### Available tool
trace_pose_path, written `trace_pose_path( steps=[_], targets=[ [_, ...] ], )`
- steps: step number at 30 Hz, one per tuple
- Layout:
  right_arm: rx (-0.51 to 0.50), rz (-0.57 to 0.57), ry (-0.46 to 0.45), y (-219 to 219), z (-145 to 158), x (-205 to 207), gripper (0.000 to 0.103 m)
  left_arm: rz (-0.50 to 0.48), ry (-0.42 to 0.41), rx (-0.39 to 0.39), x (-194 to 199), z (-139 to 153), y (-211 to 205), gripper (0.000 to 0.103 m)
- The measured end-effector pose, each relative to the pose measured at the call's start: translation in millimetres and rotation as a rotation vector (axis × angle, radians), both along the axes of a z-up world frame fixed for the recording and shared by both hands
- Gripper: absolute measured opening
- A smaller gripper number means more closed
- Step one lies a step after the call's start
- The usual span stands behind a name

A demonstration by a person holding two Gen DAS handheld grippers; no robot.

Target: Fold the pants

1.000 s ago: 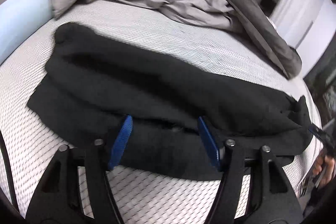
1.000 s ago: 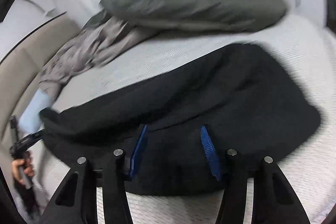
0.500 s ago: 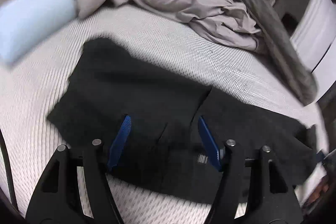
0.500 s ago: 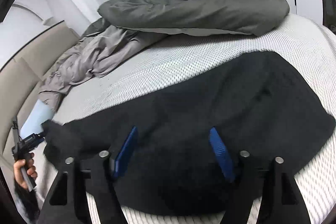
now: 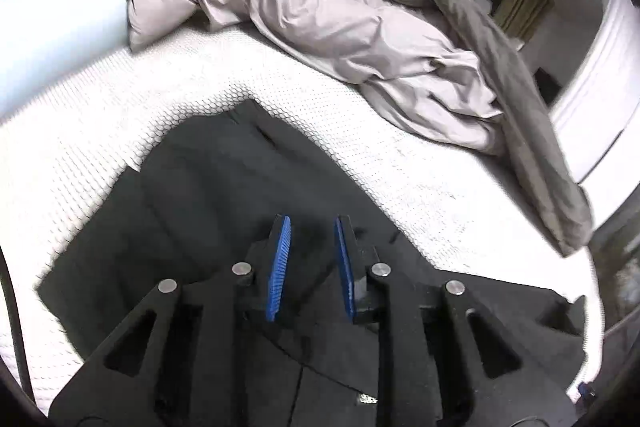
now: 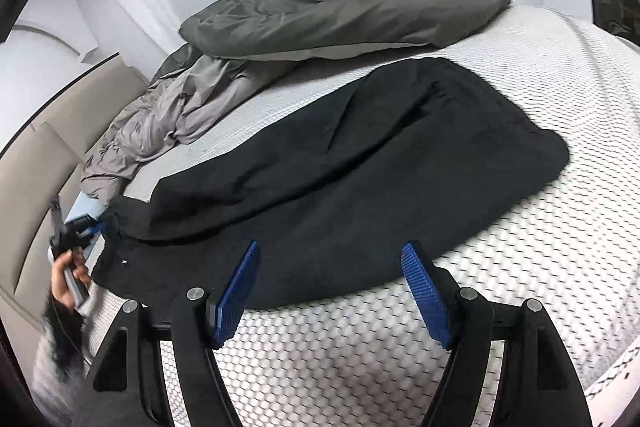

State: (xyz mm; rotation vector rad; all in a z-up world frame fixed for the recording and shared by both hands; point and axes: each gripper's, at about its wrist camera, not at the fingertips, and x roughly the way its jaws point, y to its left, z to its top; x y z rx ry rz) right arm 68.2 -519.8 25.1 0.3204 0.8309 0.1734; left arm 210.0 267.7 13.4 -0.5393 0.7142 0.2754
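Black pants (image 6: 340, 155) lie lengthwise across the white mattress (image 6: 540, 247), with one layer folded over another. My left gripper (image 5: 312, 223) sits low on the pants (image 5: 208, 211) at their end. Its jaws are closing, and the blue pads (image 5: 280, 267) stand close together with dark cloth between them. The right wrist view shows that same left gripper (image 6: 94, 227), held by a hand (image 6: 66, 275), with the pants' end bunched up against it. My right gripper (image 6: 332, 255) is open at the pants' near edge, mostly over bare mattress, gripping nothing.
A crumpled light grey duvet (image 5: 320, 15) and a dark grey blanket (image 6: 340, 15) are heaped along the far side of the bed. A pale blue pillow (image 5: 60, 27) lies at the head end, beside a beige headboard (image 6: 36, 163). White walls stand beyond.
The left gripper's jaws went from wide apart to nearly together as it moved along the pants toward their end. The right gripper drew back from over the pants to their near edge.
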Motion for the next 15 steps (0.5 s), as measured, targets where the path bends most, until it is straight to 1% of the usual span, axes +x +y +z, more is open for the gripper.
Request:
trace_pose_path(
  steps=[2,4,6,9,10,11,12,13,14,15],
  targets=[
    [0.015,-0.024,0.006,-7.8,-0.6,-3.1,0.074,0.002,0.039,-0.027,-6.3,-2.5,4.3,0.021],
    [0.038,-0.032,0.006,-11.4,-1.4,-2.6,0.075,0.019,0.071,-0.085,-29.1,-14.6,11.8,0.026],
    [0.042,-0.03,0.009,-11.7,-4.5,-2.2,0.075,0.022,0.088,-0.136,-40.3,-29.6,17.5,0.028],
    [0.041,-0.025,0.023,-7.9,-8.2,0.9,0.075,0.013,0.132,-0.226,-32.7,-56.4,25.5,0.03],
    [0.047,-0.021,0.028,-4.9,-8.6,2.9,0.075,0.023,0.138,-0.255,-27.8,-64.2,29.5,0.032],
    [0.051,-0.015,0.031,-2.7,-8.6,3.4,0.075,0.034,0.137,-0.275,-23.6,-71.2,31.4,0.034],
    [0.048,-0.009,0.025,-0.4,-7.5,2.7,0.075,0.05,0.129,-0.297,-17.8,-75.3,35.4,0.034],
    [0.042,-0.007,0.016,0.7,-6.0,1.5,0.075,0.066,0.099,-0.322,-15.7,-77.5,38.1,0.034],
    [0.04,-0.009,0.007,0.8,-4.2,-0.1,0.075,0.075,0.064,-0.337,-15.1,-77.3,41.7,0.026],
    [0.043,-0.012,0.004,0.6,-3.4,-0.9,0.077,0.078,0.047,-0.333,-17.0,-77.6,43.8,0.01]
  ],
)
